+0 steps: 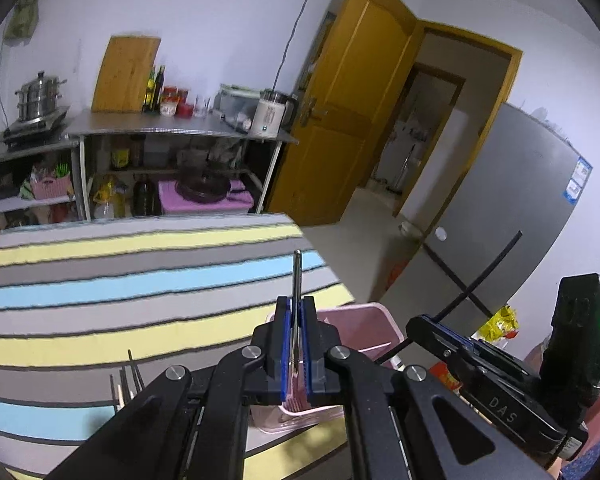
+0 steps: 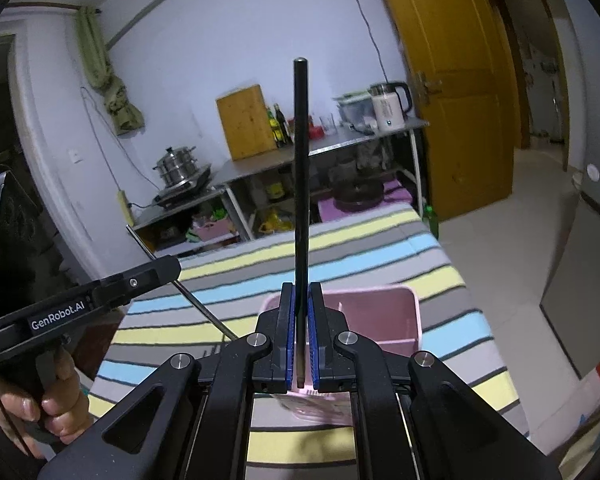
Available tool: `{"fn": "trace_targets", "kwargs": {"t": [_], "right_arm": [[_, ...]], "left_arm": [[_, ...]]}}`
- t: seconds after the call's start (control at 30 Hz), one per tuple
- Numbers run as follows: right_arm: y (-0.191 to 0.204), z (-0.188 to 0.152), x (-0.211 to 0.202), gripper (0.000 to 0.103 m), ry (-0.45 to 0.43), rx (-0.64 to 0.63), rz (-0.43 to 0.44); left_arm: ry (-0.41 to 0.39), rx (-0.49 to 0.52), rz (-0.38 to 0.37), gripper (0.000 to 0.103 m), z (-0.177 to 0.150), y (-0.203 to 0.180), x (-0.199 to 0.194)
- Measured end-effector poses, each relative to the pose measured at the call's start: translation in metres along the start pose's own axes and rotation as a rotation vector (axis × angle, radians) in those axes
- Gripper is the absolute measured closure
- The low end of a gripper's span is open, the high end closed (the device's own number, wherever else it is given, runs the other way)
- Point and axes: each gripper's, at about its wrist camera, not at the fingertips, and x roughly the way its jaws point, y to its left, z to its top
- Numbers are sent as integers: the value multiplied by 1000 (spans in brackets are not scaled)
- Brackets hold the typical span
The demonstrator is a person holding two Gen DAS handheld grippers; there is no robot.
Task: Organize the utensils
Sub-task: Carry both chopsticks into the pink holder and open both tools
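Nearby, pink basket (image 2: 380, 312) on striped cloth (image 2: 440, 272).

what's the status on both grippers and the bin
Left gripper shut on metal chopstick. Right gripper shut on black chopstick. Pink bin below both, nothing blocking.

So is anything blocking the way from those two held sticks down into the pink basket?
Nothing visible. The slim metal chopstick in the left gripper and the black chopstick in the right gripper hang above the pink plastic basket, whose open top looks unobstructed.
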Motion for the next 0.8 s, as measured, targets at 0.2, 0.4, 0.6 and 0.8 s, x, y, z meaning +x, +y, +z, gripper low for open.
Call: {"fn": "trace_targets", "kwargs": {"t": [0.2, 0.4, 0.6, 0.8], "right_arm": [[-10, -17, 31, 97, 80, 11, -12], [-16, -28, 50, 97, 140, 20, -21], [-20, -28, 47, 88, 123, 26, -35], [-23, -29, 35, 79, 96, 45, -33]], "left_arm": [[75, -11, 11, 98, -19, 11, 37], [83, -1, 14, 97, -26, 16, 47], [58, 3, 3, 84, -26, 17, 39], [0, 6, -6, 78, -30, 21, 13]]}}
